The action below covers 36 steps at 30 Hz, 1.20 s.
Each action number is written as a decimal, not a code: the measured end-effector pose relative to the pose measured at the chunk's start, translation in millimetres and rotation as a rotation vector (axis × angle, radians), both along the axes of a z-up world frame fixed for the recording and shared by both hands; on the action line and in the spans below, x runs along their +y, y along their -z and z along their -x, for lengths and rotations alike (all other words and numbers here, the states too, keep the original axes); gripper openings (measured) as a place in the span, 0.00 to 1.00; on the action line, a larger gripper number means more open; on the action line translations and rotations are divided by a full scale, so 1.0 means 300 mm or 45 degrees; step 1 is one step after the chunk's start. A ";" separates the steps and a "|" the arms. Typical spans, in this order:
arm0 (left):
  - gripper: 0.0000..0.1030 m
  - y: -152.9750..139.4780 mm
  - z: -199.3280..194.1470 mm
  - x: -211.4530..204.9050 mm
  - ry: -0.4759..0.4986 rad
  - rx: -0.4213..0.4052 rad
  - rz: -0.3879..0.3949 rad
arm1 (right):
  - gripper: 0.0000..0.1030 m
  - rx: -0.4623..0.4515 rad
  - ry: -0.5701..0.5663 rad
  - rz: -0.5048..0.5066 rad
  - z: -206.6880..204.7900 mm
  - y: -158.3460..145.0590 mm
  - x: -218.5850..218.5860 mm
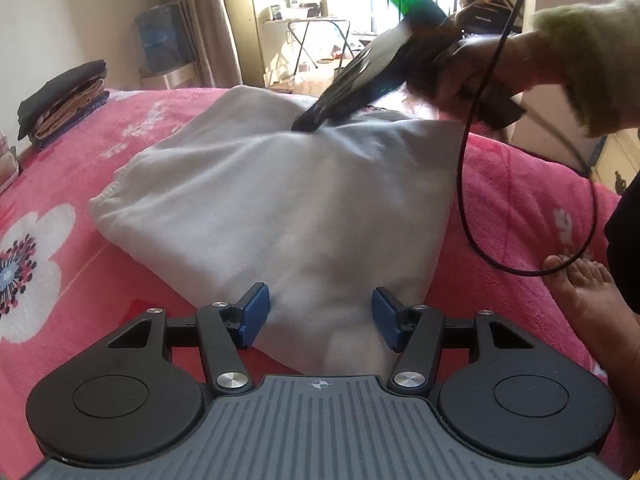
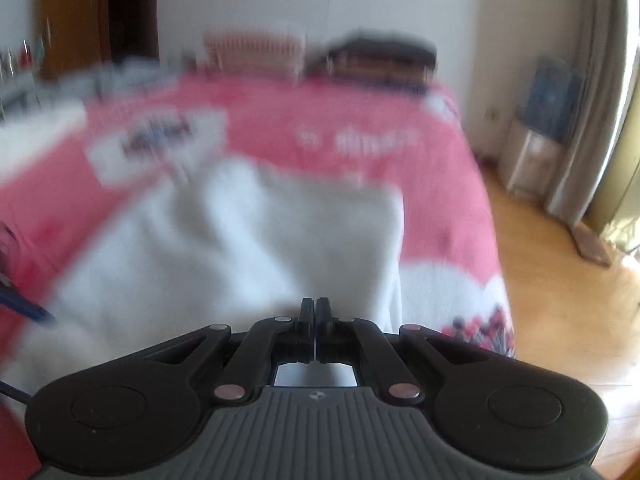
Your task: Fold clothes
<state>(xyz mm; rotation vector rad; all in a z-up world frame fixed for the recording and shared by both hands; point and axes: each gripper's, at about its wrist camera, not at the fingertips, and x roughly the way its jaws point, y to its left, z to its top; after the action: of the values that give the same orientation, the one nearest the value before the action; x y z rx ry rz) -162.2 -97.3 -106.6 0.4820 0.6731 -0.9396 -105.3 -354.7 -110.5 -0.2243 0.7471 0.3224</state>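
A: Your left gripper (image 1: 320, 320) stands half open, its blue pads (image 1: 254, 314) either side of the white garment (image 1: 280, 208), gripping nothing.

B: And your right gripper (image 2: 316, 312)?

A: Closed tight, tips on the cloth at twelve o'clock; any pinch is hidden. The garment lies on the pink blanket (image 1: 60, 168); that view is blurred.

The left gripper (image 1: 320, 320) pointed down at the near edge of the white garment (image 1: 280, 208), its fingers (image 1: 252, 316) apart. The right gripper (image 2: 316, 312), fingers closed together, tipped onto the garment's far side, gripped by a hand (image 1: 492, 72) in a fuzzy sleeve (image 1: 592, 64).
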 end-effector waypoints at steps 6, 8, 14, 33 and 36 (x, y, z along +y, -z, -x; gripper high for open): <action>0.55 -0.005 0.000 0.001 -0.014 0.012 -0.004 | 0.00 -0.084 0.047 -0.084 -0.040 -0.084 0.004; 0.55 -0.003 0.000 -0.001 -0.011 0.006 -0.003 | 0.00 -0.074 0.069 -0.044 -0.104 -0.049 0.004; 0.55 -0.008 0.009 0.005 -0.004 -0.001 -0.018 | 0.00 -0.030 0.348 -0.275 -0.191 -0.050 -0.164; 0.56 -0.020 0.006 0.002 0.004 0.006 -0.050 | 0.00 0.251 0.379 -0.639 0.225 -0.016 -0.350; 0.55 -0.030 -0.006 0.010 0.004 0.033 -0.051 | 0.00 0.277 0.301 -0.666 0.209 -0.007 -0.340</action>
<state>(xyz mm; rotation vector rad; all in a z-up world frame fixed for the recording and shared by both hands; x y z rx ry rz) -160.3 -94.3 -97.5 0.5074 0.7164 -0.9380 -168.0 -456.7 -108.4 0.3966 0.8675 0.3086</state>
